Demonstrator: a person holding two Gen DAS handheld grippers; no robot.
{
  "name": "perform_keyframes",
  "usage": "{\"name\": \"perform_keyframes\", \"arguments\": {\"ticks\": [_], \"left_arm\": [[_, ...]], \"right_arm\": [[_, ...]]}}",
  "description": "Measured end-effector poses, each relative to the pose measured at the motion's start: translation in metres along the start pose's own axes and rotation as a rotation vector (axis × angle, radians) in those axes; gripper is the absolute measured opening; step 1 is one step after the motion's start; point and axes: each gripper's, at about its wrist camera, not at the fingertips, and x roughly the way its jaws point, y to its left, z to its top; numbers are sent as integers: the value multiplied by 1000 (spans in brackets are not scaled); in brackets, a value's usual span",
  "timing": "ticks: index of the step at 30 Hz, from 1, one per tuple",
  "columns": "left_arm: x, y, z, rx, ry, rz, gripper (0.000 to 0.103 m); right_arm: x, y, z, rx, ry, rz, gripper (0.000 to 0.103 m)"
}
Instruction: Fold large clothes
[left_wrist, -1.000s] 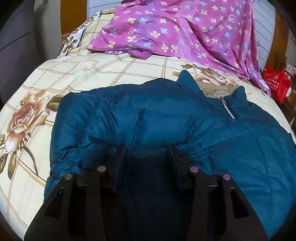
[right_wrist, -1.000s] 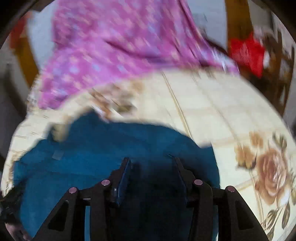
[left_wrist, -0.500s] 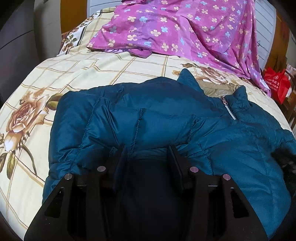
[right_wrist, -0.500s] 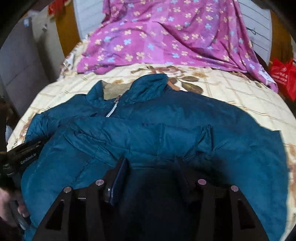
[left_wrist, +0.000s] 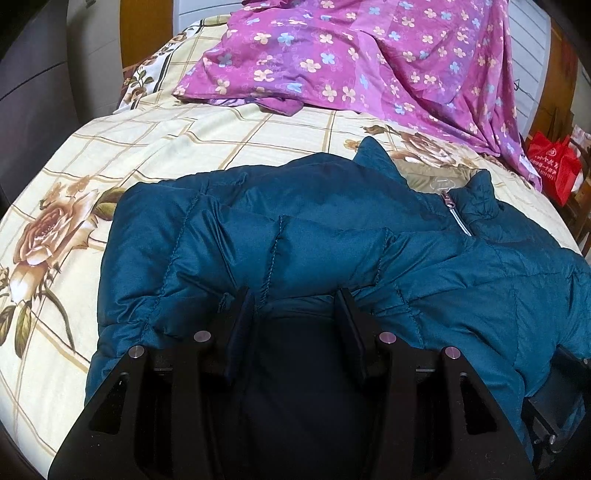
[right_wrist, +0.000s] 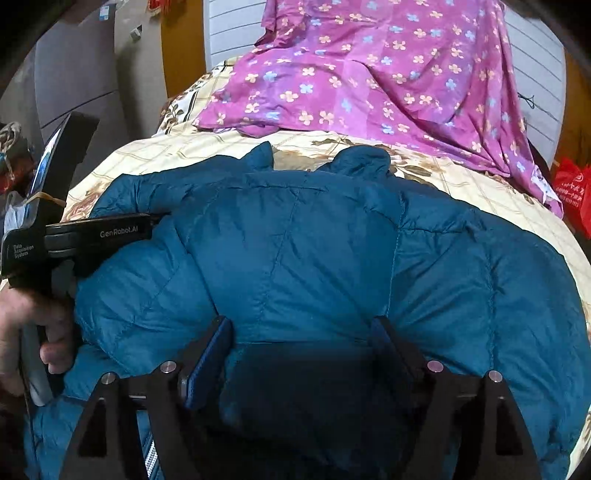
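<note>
Folding barely under way: left gripper (left_wrist: 295, 306) pinching jacket (left_wrist: 332, 229) hem at 6 o'clock; right gripper (right_wrist: 301, 332) jaws opening, releasing its bunch, further folds remaining.

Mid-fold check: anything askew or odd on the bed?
Nothing damaged or spilled. The teal jacket lies bunched on the bedspread, its collar open and its zipper partly undone. The purple floral sheet is heaped loose behind it.
</note>
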Motion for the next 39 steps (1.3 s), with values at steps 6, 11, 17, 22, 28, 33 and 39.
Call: {"name": "perform_keyframes", "arguments": {"ticks": [6,11,17,22,28,33,39], "left_arm": [[0,1,0,-6,1,-7,46],[0,1,0,-6,1,-8,46],[0,1,0,-8,2,-9,46],[0,2,0,-10,2,-12,46],[0,3,0,-9,2,-11,46],[0,3,0,-10,2,-12,46],[-1,2,-1,-7,-1,-10,46]], "right_arm": [[1,-1,1,-10,7,-14,77],[2,0,1,-10,7,-14,78],[0,-1,1,-2,2,-4,78],[-37,-29,5,103,-39,22,77],[-44,-107,-21,245,47,-80,79],[-43,-110,-26,284,60,-55,79],[-136,-90,-43,261,-34,-108,79]]}}
